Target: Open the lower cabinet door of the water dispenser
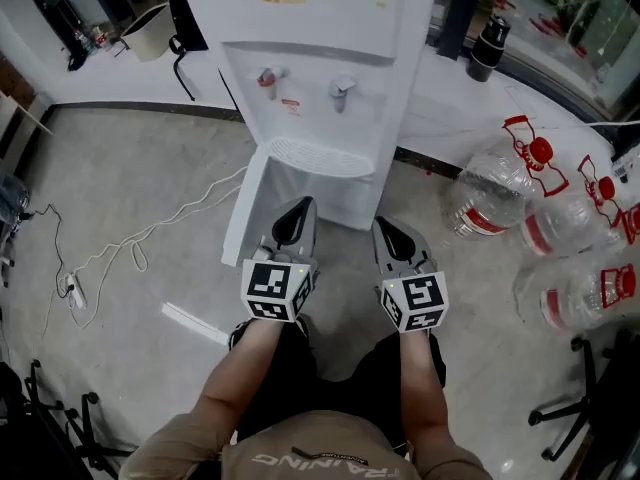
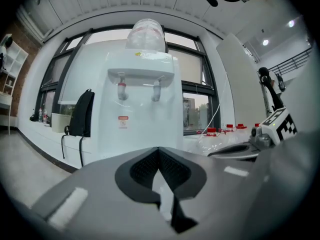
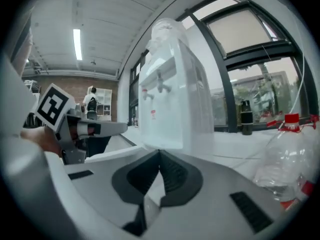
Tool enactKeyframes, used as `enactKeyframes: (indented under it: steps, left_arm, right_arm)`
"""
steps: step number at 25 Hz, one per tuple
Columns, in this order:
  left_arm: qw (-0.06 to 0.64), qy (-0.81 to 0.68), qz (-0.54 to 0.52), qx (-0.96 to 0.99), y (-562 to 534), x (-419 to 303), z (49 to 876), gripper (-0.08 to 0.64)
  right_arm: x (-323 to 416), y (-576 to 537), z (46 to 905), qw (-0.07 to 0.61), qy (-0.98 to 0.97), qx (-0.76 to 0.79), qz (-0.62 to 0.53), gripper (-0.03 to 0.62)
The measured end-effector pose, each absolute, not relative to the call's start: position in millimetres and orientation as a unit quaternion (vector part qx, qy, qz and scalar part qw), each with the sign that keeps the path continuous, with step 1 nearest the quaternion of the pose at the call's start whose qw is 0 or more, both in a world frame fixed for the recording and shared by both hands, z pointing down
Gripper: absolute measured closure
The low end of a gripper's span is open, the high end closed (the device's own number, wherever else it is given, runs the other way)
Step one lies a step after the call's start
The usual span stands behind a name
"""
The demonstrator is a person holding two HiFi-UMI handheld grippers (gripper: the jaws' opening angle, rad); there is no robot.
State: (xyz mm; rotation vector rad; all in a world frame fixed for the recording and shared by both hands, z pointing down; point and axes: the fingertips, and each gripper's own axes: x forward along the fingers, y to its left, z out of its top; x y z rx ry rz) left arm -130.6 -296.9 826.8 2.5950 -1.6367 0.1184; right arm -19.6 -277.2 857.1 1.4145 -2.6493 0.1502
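Observation:
The white water dispenser (image 1: pixel 320 28) stands against the window ledge, two taps above a drip grille. Its lower cabinet door (image 1: pixel 247 208) is swung out to the left, edge toward me. My left gripper (image 1: pixel 297 210) is held just in front of the open cabinet, jaws shut and empty. My right gripper (image 1: pixel 386 228) hovers beside it on the right, also shut with nothing in it. In the left gripper view the dispenser (image 2: pixel 142 119) fills the middle beyond the closed fingertips (image 2: pixel 158 149). The right gripper view shows the dispenser (image 3: pixel 170 109) past the shut gripper (image 3: pixel 160 152).
Several large clear water bottles with red caps (image 1: pixel 500 193) lie on the floor at the right. A white cable (image 1: pixel 150 233) and a power strip (image 1: pixel 72 293) trail over the floor at left. A black chair base (image 1: pixel 590 398) stands at lower right. A black backpack (image 2: pixel 80 114) leans left of the dispenser.

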Motion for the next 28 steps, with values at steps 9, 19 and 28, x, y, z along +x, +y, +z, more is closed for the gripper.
enactKeyframes:
  steps: [9, 19, 28]
  left_arm:
    - [0.062, -0.479, 0.062, 0.873, -306.0, -79.5, 791.6, 0.552]
    - [0.054, -0.472, 0.13, 0.87, -287.8, -109.7, 676.8, 0.552]
    - [0.059, -0.476, 0.136, 0.867, -252.3, -127.6, 534.6, 0.552]
  right_arm:
    - [10.3, -273.3, 798.4, 0.078, -0.849, 0.518, 0.065, 0.581]
    - [14.1, -269.7, 649.4, 0.085, -0.823, 0.56, 0.054, 0.581]
    - [-0.4, -241.5, 511.6, 0.106, -0.835, 0.534, 0.08, 0.581]
